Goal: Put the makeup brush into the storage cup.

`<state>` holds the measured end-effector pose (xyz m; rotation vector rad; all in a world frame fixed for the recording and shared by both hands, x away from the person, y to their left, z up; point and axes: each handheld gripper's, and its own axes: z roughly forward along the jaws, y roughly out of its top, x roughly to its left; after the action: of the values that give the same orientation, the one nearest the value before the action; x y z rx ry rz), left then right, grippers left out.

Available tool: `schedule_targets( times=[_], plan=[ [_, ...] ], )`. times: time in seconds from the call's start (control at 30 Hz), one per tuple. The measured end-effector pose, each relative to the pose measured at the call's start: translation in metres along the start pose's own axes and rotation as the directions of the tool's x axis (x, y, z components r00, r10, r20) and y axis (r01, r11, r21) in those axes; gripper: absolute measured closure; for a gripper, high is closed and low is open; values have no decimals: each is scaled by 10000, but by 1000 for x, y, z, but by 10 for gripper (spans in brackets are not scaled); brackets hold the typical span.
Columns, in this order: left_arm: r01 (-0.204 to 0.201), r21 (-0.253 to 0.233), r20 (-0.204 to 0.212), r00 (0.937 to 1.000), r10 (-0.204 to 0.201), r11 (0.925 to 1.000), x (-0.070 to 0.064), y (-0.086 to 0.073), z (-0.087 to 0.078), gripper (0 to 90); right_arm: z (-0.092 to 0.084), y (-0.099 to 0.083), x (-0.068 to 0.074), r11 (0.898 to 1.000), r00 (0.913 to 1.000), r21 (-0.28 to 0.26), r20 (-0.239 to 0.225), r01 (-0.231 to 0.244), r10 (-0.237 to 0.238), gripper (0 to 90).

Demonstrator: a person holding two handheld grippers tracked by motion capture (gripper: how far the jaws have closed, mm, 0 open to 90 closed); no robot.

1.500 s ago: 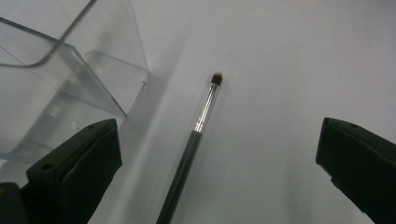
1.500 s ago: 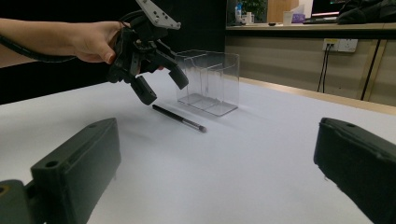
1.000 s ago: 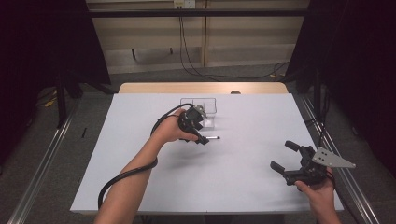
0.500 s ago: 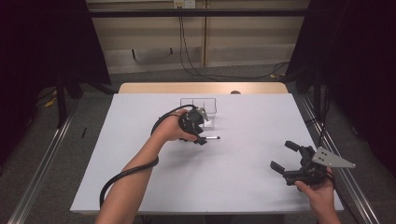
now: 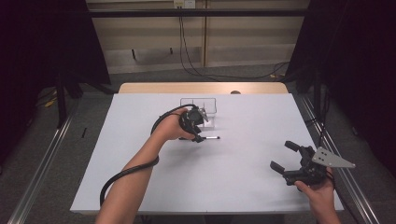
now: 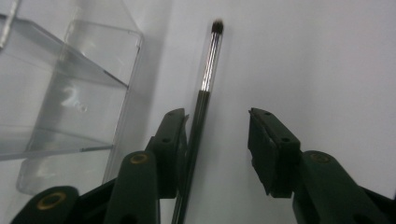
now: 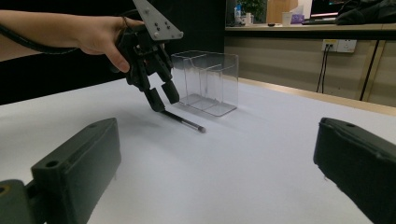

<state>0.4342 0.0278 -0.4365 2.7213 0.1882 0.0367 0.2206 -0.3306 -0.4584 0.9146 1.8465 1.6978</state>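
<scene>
A thin black brush point(image 5: 212, 138) with a silvery ferrule lies flat on the white table point(image 5: 233, 186), just in front of a clear acrylic box point(image 5: 205, 105). My left gripper point(image 5: 198, 136) points down over the brush's handle end. In the left gripper view the brush point(image 6: 205, 84) runs between the jaws, against the left one and apart from the right one. The jaws of this gripper point(image 6: 217, 119) have just been closing and still stand open. My right gripper point(image 5: 282, 155) rests open at the front right, with nothing between its jaws.
In the right gripper view the clear box point(image 7: 205, 81) has two compartments and stands just behind the brush point(image 7: 184, 121) and the left gripper point(image 7: 163, 100). A black cable point(image 5: 126, 175) trails along the left forearm. Dark curtains flank the table.
</scene>
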Motion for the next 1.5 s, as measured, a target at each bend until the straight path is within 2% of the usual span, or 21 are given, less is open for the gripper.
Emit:
schedule_targets(
  times=[0.23, 0.33, 0.43, 0.6, 0.83, 1.0, 1.13, 1.4, 1.5],
  plan=[
    [-84, 145, 62, 9999, 83, 9999, 3, 0, 4, 614, -1, 0, 0, 10000, 10000, -11, 17, -4, 4, 6],
    [-253, 339, -19, 9997, 254, 9991, 3, 2, 7, 628, -1, 0, 0, 10000, 10000, 5, 22, -31, 31, 6],
    [-228, 344, 137, 9997, 223, 9991, 3, 3, 9, 636, -1, 0, -1, 10000, 10000, -14, 11, -12, 12, 6],
    [-299, 603, 149, 9995, 291, 9977, 4, 5, 13, 651, -1, 0, -1, 10000, 10000, -36, 25, -22, 22, 6],
    [-122, 713, 287, 9995, 101, 9974, 5, 5, 16, 671, -2, 0, -2, 10000, 10000, -61, 41, -33, 34, 7],
    [-277, 815, 270, 9993, 256, 9963, 6, 7, 16, 695, -2, -1, -2, 10000, 10000, -33, 42, -26, 27, 7],
    [-306, 943, 349, 9990, 274, 9951, 6, 6, 18, 701, -1, -1, -2, 10000, 10000, -28, 32, -39, 39, 6],
    [-313, 904, 456, 9986, 273, 9954, 6, 5, 20, 740, -2, -1, -2, 10000, 9999, -56, 79, -76, 76, 6],
    [-351, 1071, 504, 9983, 299, 9936, 5, 6, 20, 752, -2, -1, -2, 10000, 9999, -53, 77, -76, 77, 7]
  ],
)
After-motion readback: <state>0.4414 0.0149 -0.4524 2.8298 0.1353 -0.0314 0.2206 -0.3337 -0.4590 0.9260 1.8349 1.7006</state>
